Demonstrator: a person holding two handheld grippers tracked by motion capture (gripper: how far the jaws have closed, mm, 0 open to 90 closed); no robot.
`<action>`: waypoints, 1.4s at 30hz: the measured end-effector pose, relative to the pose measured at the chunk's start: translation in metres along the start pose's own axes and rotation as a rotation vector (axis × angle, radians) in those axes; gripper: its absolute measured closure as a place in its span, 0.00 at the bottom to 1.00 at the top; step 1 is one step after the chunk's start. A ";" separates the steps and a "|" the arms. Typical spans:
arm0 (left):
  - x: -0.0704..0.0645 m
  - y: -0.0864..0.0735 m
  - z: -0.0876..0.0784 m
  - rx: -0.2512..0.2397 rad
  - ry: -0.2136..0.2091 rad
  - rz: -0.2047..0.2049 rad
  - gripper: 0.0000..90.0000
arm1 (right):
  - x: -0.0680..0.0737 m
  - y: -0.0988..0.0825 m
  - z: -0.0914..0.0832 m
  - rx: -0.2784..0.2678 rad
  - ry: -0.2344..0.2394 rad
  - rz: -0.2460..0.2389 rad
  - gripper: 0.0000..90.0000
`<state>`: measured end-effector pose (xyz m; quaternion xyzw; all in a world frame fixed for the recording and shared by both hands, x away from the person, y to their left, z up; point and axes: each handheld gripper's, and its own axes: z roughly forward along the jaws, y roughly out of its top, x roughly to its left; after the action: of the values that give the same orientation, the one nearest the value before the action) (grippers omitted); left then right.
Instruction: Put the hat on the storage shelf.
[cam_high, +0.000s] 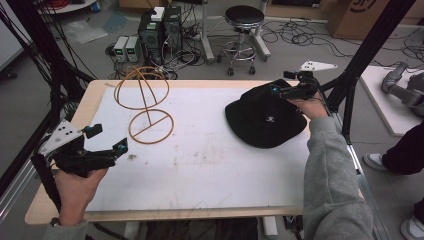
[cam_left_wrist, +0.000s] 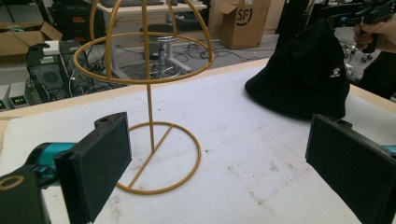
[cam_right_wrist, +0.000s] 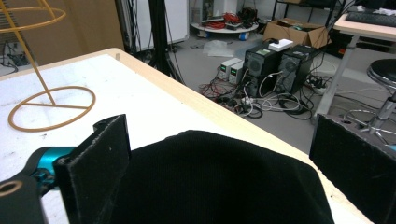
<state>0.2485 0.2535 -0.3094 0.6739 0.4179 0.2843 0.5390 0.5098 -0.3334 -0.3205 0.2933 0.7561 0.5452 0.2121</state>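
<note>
At the right of the high view, the right gripper (cam_high: 280, 90) sits over the crown of the black hat (cam_high: 262, 122), jaws spread wide to either side without pinching it. At lower left, the left gripper (cam_high: 107, 142) hangs above the white mat (cam_high: 210, 165), jaws apart and empty, facing the wire hat stand (cam_high: 147, 107) in the upper left.

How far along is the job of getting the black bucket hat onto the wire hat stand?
Nothing looks done: the black bucket hat lies on the table, apart from the bare wire hat stand. In hand: the right gripper, jaws open, straddles the hat's crown. Left: gripping, lifting, placing. The left gripper is open, holding nothing.
</note>
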 end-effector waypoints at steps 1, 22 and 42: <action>0.000 0.000 0.000 0.002 0.000 0.002 0.08 | 0.000 0.000 0.000 0.000 0.000 0.000 0.06; 0.000 -0.002 0.000 0.008 0.006 -0.002 0.08 | -0.004 -0.003 0.003 0.038 0.022 -0.064 0.54; 0.002 -0.002 -0.002 0.005 0.014 -0.006 0.08 | 0.006 0.004 -0.002 0.080 -0.010 -0.057 0.94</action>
<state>0.2471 0.2567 -0.3105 0.6719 0.4243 0.2866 0.5352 0.5048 -0.3297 -0.3158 0.2826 0.7844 0.5065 0.2196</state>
